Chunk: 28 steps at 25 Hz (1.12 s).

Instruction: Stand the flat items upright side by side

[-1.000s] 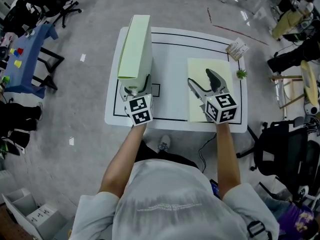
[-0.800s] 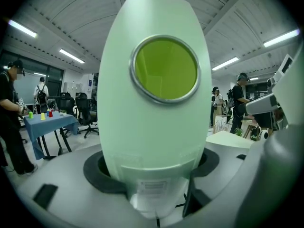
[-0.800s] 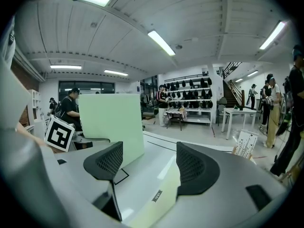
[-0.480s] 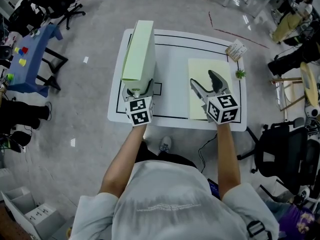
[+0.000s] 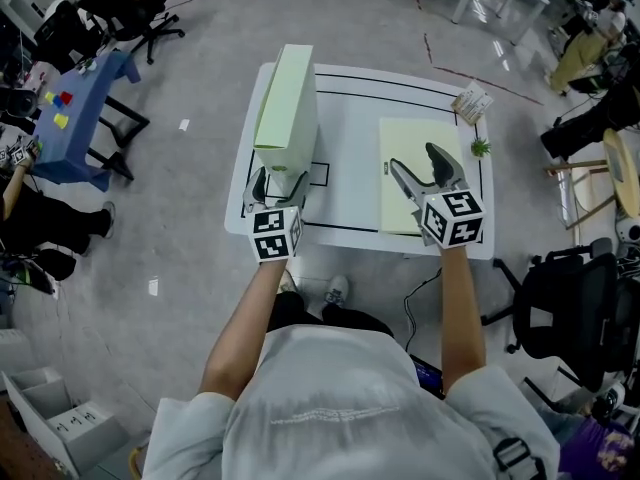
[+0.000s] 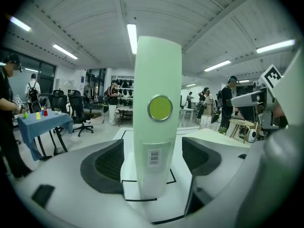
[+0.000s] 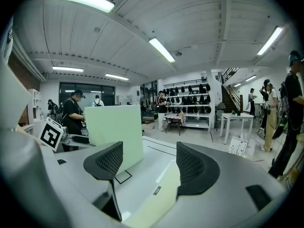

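Upright pale-green file (image 6: 156, 118) with a round spine label, between the left gripper's (image 5: 274, 180) jaws, which have just been opening and stand clear of it. To its right, the right gripper (image 5: 417, 163) gapes over the flat file (image 5: 405, 203).

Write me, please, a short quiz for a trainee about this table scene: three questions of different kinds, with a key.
1. True or false: the pale green flat box at the left gripper lies flat on the white table.
2. Choose one: the second pale green flat box, below the right gripper, is A) upright, B) lying flat, C) lifted in the air.
3. How many flat boxes stand upright?

Key
1. False: it stands upright between the left gripper's jaws, which have just been opening and do not press it.
2. B
3. One
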Each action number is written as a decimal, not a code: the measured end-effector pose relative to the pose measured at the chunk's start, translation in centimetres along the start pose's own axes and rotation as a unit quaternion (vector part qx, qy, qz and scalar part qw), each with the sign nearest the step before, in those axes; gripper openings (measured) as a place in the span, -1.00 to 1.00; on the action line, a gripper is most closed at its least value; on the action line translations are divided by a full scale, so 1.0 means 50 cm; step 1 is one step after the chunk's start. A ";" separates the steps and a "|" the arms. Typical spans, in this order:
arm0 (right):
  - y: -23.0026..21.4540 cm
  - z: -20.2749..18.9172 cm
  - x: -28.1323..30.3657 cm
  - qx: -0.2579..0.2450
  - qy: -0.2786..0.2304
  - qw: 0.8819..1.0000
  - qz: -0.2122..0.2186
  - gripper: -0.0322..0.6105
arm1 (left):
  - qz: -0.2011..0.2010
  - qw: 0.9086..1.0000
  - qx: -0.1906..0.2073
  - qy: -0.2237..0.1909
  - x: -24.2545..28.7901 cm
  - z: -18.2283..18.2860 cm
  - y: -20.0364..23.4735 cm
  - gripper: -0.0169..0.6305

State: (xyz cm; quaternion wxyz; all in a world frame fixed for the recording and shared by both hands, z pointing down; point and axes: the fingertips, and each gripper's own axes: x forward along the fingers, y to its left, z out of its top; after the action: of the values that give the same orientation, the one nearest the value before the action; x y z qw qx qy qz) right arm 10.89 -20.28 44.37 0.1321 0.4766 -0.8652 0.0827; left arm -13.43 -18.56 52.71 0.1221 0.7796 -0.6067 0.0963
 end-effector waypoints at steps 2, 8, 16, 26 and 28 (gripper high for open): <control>-0.005 0.007 -0.017 -0.003 -0.004 1.000 -0.008 0.24 | -0.003 1.000 0.011 -0.012 -0.028 0.019 0.010 0.22; 0.007 0.051 -0.087 -0.009 -0.029 0.999 -0.028 0.24 | -0.017 0.998 0.040 -0.051 -0.113 0.108 0.039 0.22; 0.050 0.069 -0.214 0.013 -0.045 0.998 -0.053 0.24 | -0.056 0.994 0.045 -0.083 -0.215 0.200 0.005 0.22; 0.068 0.024 -0.383 0.055 -0.044 0.993 -0.090 0.24 | -0.124 0.987 0.044 -0.096 -0.286 0.219 -0.120 0.22; 0.056 0.013 -0.403 0.060 -0.041 0.993 -0.095 0.24 | -0.133 0.986 0.045 -0.089 -0.283 0.204 -0.151 0.22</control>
State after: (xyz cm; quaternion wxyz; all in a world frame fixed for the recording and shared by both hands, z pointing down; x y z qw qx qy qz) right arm 18.73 -2.78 37.51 0.0744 0.5665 -0.8144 0.1018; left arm -9.54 -6.89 38.25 0.0445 0.8633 -0.5013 0.0363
